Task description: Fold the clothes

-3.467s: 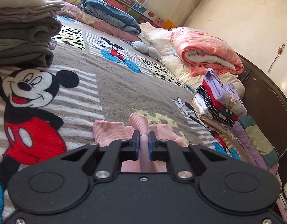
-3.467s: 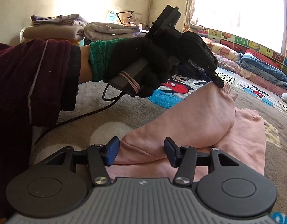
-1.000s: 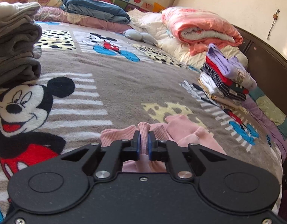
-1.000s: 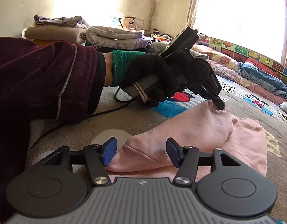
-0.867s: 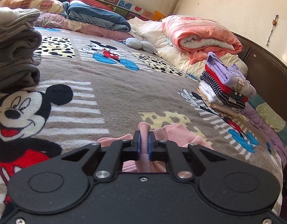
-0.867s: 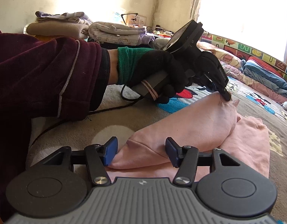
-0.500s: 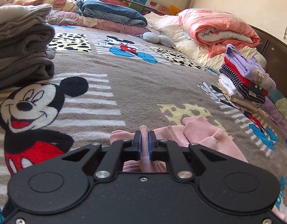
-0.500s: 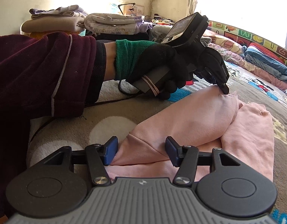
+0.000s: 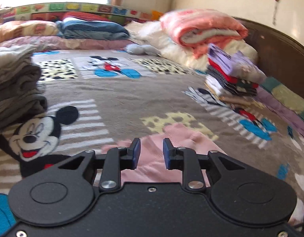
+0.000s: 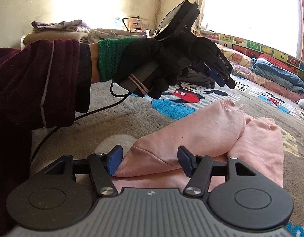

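On the side of the left gripper [image 10: 224, 80], seen from the right wrist, small white lettering reads roughly "GenRobot.AI"; single letters on the mat [image 10: 256, 47] along the far edge of the bed [image 9: 120, 90] are too small to be sure of.

The left gripper's jaws have just been opening and stand a little apart, holding nothing; it hangs in the air above the pink garment [image 10: 201, 134], clear of the cloth. A gloved hand [image 10: 152, 63] with a green cuff holds it, a dark red sleeve [image 10: 39, 83] behind.

The right gripper [image 10: 150, 163] has its jaws about half open, one on each side of a folded-over flap of the garment near its near edge; the pads do not press on it.

The garment lies partly folded on the cartoon-mouse blanket [image 9: 39, 134] of the bed. A grey folded stack [image 9: 15, 90] sits to the left, a mixed stack [image 9: 232, 77] to the right.
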Available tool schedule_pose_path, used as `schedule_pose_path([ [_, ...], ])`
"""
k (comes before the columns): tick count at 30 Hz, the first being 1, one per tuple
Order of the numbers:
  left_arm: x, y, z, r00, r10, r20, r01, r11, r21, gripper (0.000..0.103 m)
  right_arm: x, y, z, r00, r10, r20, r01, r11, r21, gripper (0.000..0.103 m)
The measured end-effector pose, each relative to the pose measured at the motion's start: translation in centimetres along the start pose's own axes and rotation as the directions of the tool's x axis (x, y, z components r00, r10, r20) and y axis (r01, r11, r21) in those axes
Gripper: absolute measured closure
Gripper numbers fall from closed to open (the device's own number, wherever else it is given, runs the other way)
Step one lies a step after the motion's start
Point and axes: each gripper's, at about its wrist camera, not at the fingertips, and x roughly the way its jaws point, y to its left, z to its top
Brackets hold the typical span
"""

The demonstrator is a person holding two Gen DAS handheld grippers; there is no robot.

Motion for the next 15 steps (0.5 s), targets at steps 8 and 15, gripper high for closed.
schedule_pose_path([
  [8,6.5,1.0,-0.4,0.991,0.119,-0.061,-0.123,0.990,-0.071,0.083,1.4,-0.5,-0.2,0.997,0.030,-0.076,-0.029,0.999,0.014,0.039],
  [15,3.8,2.9,0.6,0.974,0.217,0.059,-0.203,0.962,-0.183,0.083,1.8,-0.4,-0.3,0.996,0.035,-0.078,-0.033,0.999,0.027,0.038],
])
